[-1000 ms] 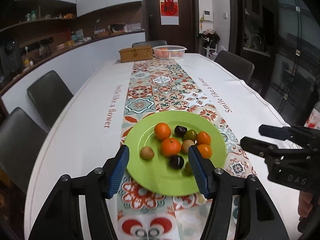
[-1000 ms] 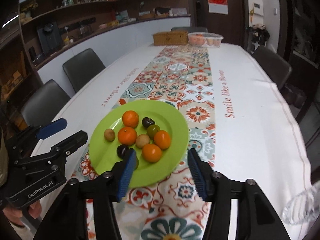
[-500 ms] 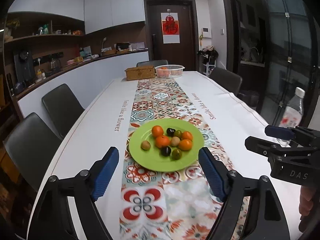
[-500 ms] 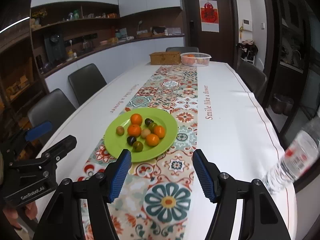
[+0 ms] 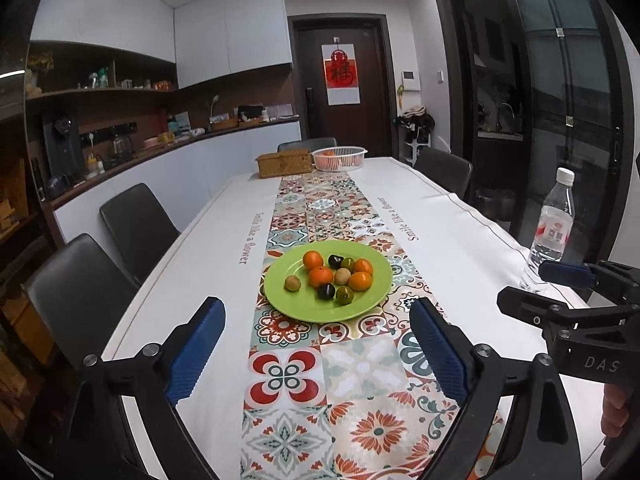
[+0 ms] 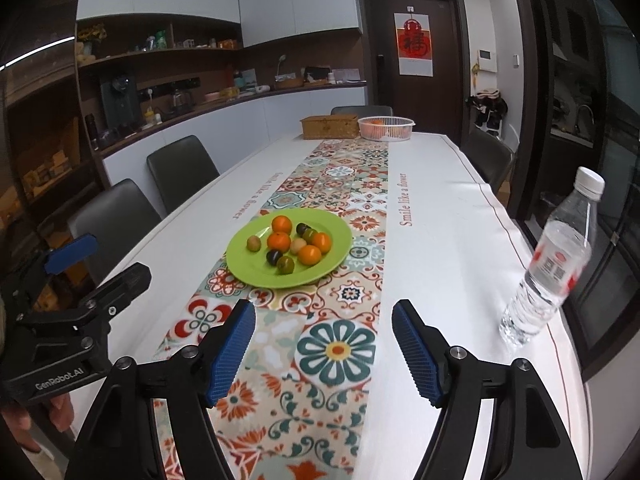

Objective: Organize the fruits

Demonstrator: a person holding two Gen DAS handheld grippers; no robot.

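While the fruits (image 5: 334,276) all lie together on the green plate (image 5: 376,300), nothing shows how they are meant to be sorted. Four oranges, two dark plums and a few small green and tan fruits sit in a loose cluster near the plate's middle, one tan fruit (image 5: 292,283) a little apart to the left. The plate rests on the patterned runner (image 5: 360,380) of the long table (image 5: 460,224). At the far end stand a white basket (image 5: 339,157) with something orange in it and a wicker box (image 5: 284,163). A water bottle (image 6: 550,260) stands near the right edge. Both grippers hang short of the plate, the left gripper (image 5: 316,344) and the right gripper (image 6: 324,340) each with jaws wide apart and holding nothing. This fits either fruit already gathered on the plate, or a mixed pile awaiting sorting; I cannot tell which.
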